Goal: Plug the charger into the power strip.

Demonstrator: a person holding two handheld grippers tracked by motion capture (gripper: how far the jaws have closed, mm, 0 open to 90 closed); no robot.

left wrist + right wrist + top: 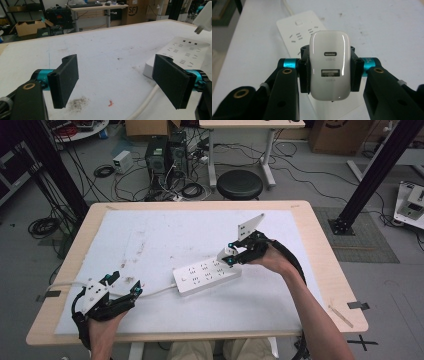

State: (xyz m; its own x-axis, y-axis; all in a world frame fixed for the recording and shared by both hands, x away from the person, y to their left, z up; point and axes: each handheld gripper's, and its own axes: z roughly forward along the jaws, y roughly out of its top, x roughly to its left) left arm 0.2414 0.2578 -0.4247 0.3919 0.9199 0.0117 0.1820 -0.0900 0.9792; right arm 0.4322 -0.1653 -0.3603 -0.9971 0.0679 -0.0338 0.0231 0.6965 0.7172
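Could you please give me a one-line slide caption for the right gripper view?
Right gripper clamps a white USB charger above the white power strip.

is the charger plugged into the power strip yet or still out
Out. The right tongs hold the white charger above the power strip, and in the left gripper view its prongs hang bare, clear of the sockets.

On the white charger (329, 65) clamped in my right gripper (329, 75) I read "USB-C" under the upper port and "USB-A" under the lower; a cardboard box (136, 10) behind the table bears "SF".
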